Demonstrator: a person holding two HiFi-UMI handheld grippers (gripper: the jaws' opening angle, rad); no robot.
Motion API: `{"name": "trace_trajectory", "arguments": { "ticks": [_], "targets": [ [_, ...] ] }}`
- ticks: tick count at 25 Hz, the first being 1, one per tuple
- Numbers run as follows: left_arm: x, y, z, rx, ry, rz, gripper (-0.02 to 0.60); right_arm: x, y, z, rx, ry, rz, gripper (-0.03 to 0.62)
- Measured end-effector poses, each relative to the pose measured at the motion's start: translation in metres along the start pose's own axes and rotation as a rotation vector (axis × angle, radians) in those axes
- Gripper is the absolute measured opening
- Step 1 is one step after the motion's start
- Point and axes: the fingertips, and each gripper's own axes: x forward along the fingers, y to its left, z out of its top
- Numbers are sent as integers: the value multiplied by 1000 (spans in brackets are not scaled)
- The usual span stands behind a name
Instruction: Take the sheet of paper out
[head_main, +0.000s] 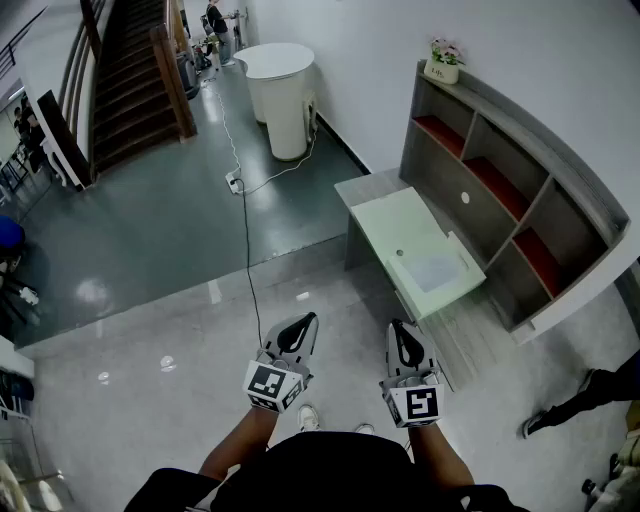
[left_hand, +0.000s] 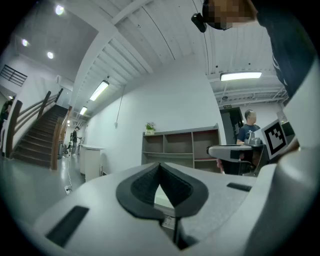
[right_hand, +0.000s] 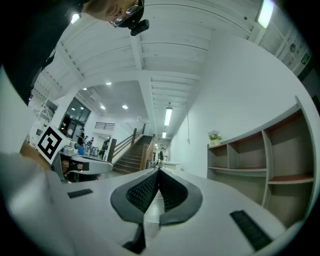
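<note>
We hold both tools level and side by side. The left gripper has its jaws pressed together with nothing between them. In its own view the ribbed black pads meet at the tip, with only a teardrop gap lower down. The right gripper is the same: jaws closed tip to tip and empty. Each has a smooth, pale grey shell and carries a marker cube printed with a black-and-white square pattern rather than lettering.

The sheet of paper lies flat as a paler rectangle on the glossy pale-green top of the desk. It is ahead of the jaws and off to the right of the right pair, well apart from both. Beyond the desk stands a grey shelf unit with red-lined boards. On top of it is a small flower pot whose dark print is too small for us to read.

Only the head view shows the sheet. It also shows a thin cable crossing the shiny floor ahead of the left jaws, towards a white round counter. The left gripper view alone shows a person in a dark blue top standing beyond the right gripper. The right gripper view alone shows a ceiling strip light above its jaws.
</note>
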Motion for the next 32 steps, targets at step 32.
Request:
{"name": "trace_trajectory", "arguments": {
  "ticks": [32],
  "targets": [
    [-34,112,-28,-23,40,14,6,76,65,-5,77,-69,18,21]
  ]
}}
